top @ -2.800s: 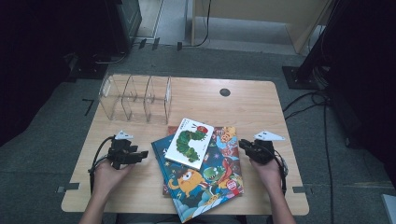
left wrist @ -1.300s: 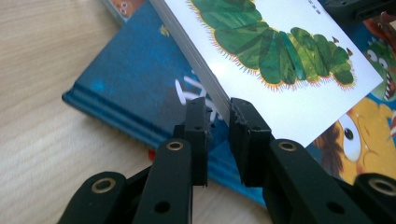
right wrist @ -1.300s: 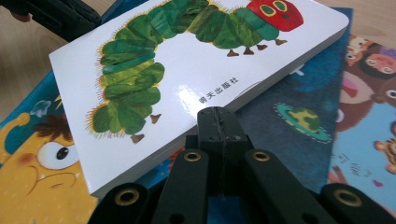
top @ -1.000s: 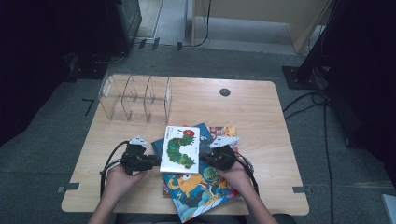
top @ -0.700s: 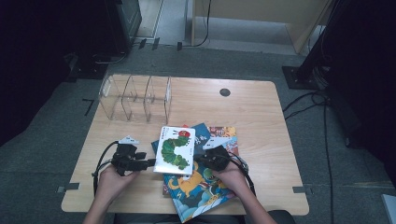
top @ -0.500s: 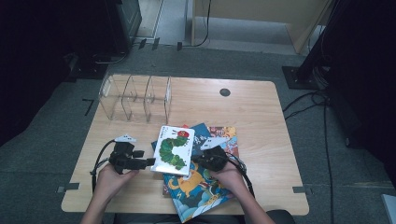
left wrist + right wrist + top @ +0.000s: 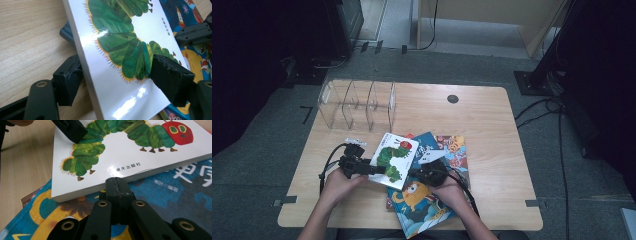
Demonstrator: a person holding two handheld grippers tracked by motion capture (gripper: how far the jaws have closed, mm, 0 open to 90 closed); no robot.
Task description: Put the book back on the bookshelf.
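Tabletop: caterpillar book (image 7: 393, 160) (seemingly tilted)

A light wooden table (image 7: 492, 125) stands on grey carpet (image 7: 272, 165), its surroundings dark, cables (image 7: 542, 107) trailing.

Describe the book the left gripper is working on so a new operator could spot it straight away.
On the wooden table, just in front of the clear divider rack, a stack of picture books lies near the person's hands. The caterpillar book is the top one, straddled by the open left gripper. Its cover is white with a green, red-headed caterpillar; the books beneath are blue and busy.
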